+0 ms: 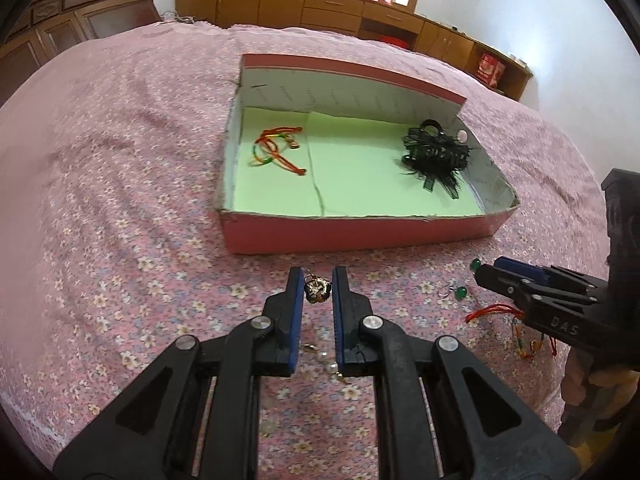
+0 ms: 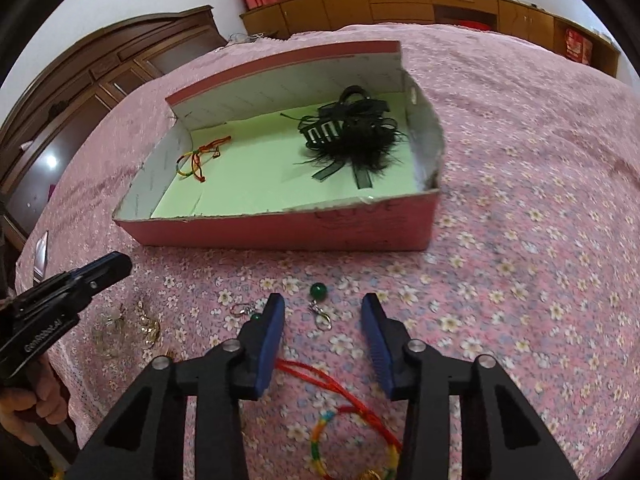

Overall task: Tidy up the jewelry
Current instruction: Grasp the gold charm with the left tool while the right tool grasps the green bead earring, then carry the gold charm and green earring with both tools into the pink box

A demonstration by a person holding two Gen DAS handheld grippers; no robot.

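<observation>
A pink box (image 1: 360,236) (image 2: 280,232) with a green floor lies on the bed. It holds a coloured cord bracelet (image 1: 276,148) (image 2: 198,158) and a black feathered hair clip (image 1: 436,154) (image 2: 348,136). My left gripper (image 1: 316,280) is open, its blue pads on either side of a small gold ornament (image 1: 317,289) on the bedspread. My right gripper (image 2: 323,308) is open over a green bead earring (image 2: 319,304); a second green earring (image 2: 246,312) lies by its left finger. A red and multicoloured cord bracelet (image 2: 344,420) lies under it.
The bed is covered by a pink floral spread (image 1: 120,200). Several gold pieces (image 2: 128,328) lie on it at the left of the right wrist view. Wooden cabinets (image 1: 320,8) and a wardrobe (image 2: 80,92) stand behind the bed.
</observation>
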